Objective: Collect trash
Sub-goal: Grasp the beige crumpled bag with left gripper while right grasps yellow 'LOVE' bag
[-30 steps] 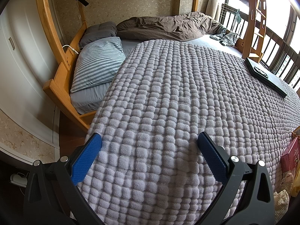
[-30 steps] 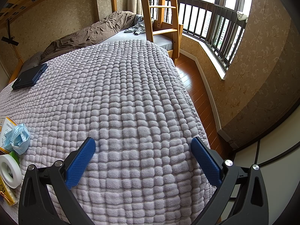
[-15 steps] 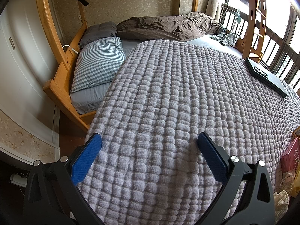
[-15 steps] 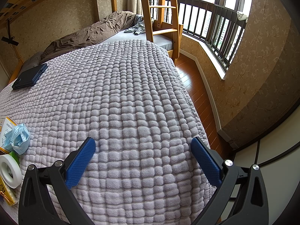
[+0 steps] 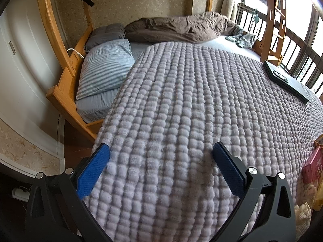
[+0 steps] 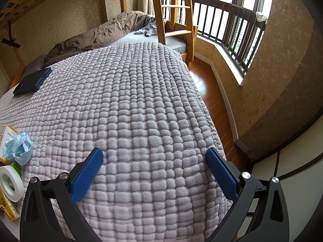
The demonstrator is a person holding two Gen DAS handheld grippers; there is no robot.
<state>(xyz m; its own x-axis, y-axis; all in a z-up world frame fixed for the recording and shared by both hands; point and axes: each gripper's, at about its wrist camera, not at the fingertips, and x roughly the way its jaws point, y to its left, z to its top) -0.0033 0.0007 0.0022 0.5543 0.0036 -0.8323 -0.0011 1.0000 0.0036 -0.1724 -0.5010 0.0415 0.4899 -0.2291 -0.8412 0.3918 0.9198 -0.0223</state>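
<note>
- Left gripper (image 5: 160, 154): jaws spread wide, nothing between the blue pads (image 5: 91, 170); it hangs over the near edge of the bed.
- Right gripper (image 6: 153, 158): jaws likewise wide apart and empty, over the same edge nearer the window side.
- Blanket (image 6: 131, 92): grey, knobbly weave, covers most of the bed and drapes over the near edge.
- Trash: a crumpled blue face mask (image 6: 19, 148) lies at the left margin of the right wrist view, resting on a yellow and white packet (image 6: 6, 136). Just below it sit a white roll of tape (image 6: 10, 183) and a small green item, too cut off to identify.
- In the left wrist view, a red packet (image 5: 311, 168) shows at the right margin, partly cropped.
- A dark flat case (image 6: 32, 81) lies on the blanket further up, well apart from the trash.
- A striped pillow (image 5: 105, 70) and a brown duvet (image 5: 177, 28) lie at the far side.
- A wooden ladder (image 6: 171, 10) stands at the bed's far corner, near the window railing.
</note>
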